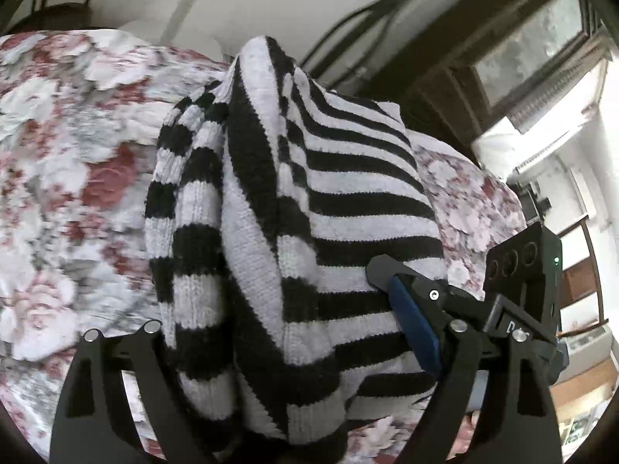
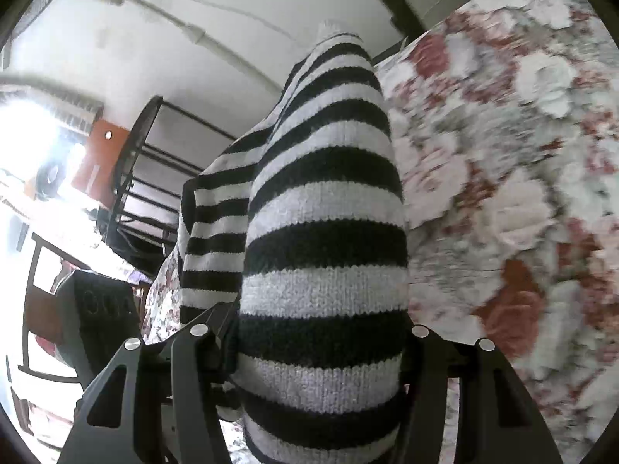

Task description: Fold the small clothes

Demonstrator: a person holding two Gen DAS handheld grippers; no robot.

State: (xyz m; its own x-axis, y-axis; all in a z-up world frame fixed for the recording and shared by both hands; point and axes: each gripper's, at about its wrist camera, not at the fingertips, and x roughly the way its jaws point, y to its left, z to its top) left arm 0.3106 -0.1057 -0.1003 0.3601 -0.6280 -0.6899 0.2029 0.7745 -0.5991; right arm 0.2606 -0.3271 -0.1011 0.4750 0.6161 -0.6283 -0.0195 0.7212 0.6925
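Black-and-white striped knit sweater (image 1: 294, 208) hangs bunched from the left tongs (image 1: 278, 398), gripped between their fingers above the floral bedspread (image 1: 69, 162). From the right wrist, the right tongs (image 2: 321, 379) likewise clamp the sweater (image 2: 325, 232), bedspread (image 2: 503, 193) beside.

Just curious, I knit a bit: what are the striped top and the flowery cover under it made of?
Top: looks like soft knitted yarn, matte and fuzzy; the stitch rows show.
Cover: seems a thin printed cloth, slightly wrinkled; too blurred to say more.
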